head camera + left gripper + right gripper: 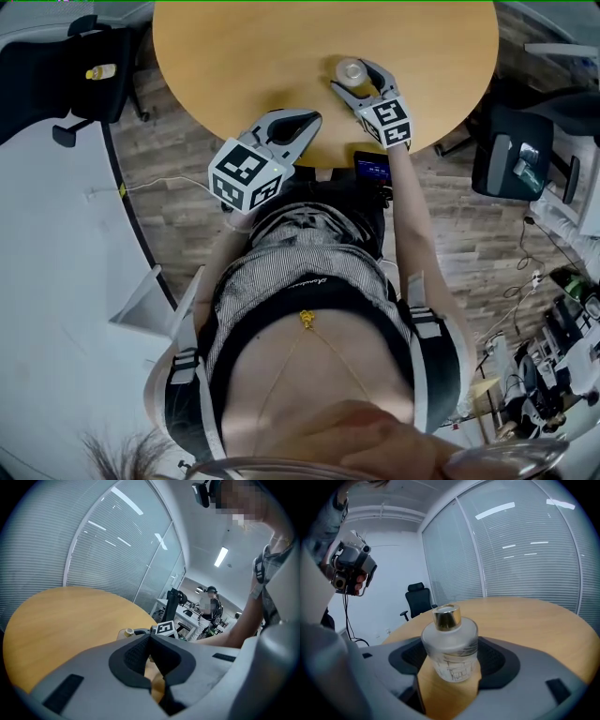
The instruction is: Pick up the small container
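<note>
Your right gripper has its jaws spread wide. The small container, a frosted glass bottle with a gold cap, stands upright between them. The dark pads sit close on either side of the glass, and a strip of wood shows beside its base. The bottle rests on the round wooden table, near the edge closest to you and towards your right side. Your left gripper is over that same near edge, well apart from the bottle, with its jaws closed tip to tip and nothing between them. Beyond the table stand a black office chair and a glass wall with blinds.
</note>
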Action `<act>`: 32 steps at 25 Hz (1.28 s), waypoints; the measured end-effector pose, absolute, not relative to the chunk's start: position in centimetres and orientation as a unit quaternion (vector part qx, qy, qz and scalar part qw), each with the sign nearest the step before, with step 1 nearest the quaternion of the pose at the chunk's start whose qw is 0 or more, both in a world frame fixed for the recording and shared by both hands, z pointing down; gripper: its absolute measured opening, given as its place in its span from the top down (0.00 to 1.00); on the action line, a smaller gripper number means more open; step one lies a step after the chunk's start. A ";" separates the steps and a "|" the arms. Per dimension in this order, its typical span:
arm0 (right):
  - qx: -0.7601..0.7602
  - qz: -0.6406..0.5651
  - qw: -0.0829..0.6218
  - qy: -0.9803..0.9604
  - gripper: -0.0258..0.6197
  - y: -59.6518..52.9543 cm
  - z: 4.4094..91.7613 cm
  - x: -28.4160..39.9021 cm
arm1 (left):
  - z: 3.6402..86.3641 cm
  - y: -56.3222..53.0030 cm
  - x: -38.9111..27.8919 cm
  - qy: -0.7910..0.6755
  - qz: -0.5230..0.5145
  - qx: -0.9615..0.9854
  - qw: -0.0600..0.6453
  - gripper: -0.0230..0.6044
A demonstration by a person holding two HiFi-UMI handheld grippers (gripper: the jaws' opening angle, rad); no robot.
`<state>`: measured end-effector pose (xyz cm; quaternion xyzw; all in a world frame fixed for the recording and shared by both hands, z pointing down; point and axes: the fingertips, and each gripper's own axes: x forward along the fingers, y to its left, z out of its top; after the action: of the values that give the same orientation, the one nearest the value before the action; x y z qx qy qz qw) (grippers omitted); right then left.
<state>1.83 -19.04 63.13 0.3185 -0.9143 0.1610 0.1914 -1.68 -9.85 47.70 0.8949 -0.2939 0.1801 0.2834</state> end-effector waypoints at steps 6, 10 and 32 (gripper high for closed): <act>0.318 0.145 0.187 -0.918 0.44 -19.0 59.6 2.3 | 47.2 -10.0 -2.0 -0.305 0.175 0.895 0.275 0.93; 0.321 0.133 0.188 -0.919 0.44 -19.0 56.8 2.5 | 46.8 -10.2 -2.5 -0.313 0.170 0.895 0.268 0.93; 0.324 0.121 0.143 -0.927 0.44 -17.6 44.6 2.7 | 45.3 -10.7 -3.8 -0.341 0.123 0.894 0.263 0.93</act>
<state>2.73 -17.62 44.59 0.3236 -0.9274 0.1210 0.1434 -3.79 -10.70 45.25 0.8940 -0.3413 0.1234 0.2628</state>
